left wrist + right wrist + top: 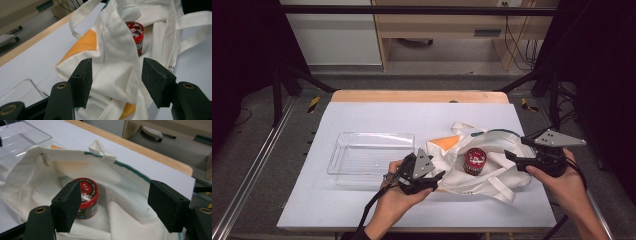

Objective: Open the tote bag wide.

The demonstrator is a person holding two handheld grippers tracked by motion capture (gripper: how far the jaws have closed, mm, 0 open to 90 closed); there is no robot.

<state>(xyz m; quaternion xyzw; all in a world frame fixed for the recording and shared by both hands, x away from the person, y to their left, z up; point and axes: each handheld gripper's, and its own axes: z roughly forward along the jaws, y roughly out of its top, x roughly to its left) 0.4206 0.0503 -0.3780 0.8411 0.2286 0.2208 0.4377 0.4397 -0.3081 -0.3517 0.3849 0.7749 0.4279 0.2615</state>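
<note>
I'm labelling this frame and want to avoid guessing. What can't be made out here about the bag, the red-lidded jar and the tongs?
- Red-lidded jar: lid print blurred in the right gripper view, too small in the high view; its base is sunk in cloth.
- White tote bag: its bottom and any further contents are hidden by its own folds.
- Left tongs: bag cloth lies between the open jaws; whether it touches the pads is unclear.
- Clear tray: cut off by the edge in both gripper views.

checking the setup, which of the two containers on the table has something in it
The white tote bag: a red-lidded jar stands inside its open mouth. The clear plastic tray to its left holds nothing.
</note>
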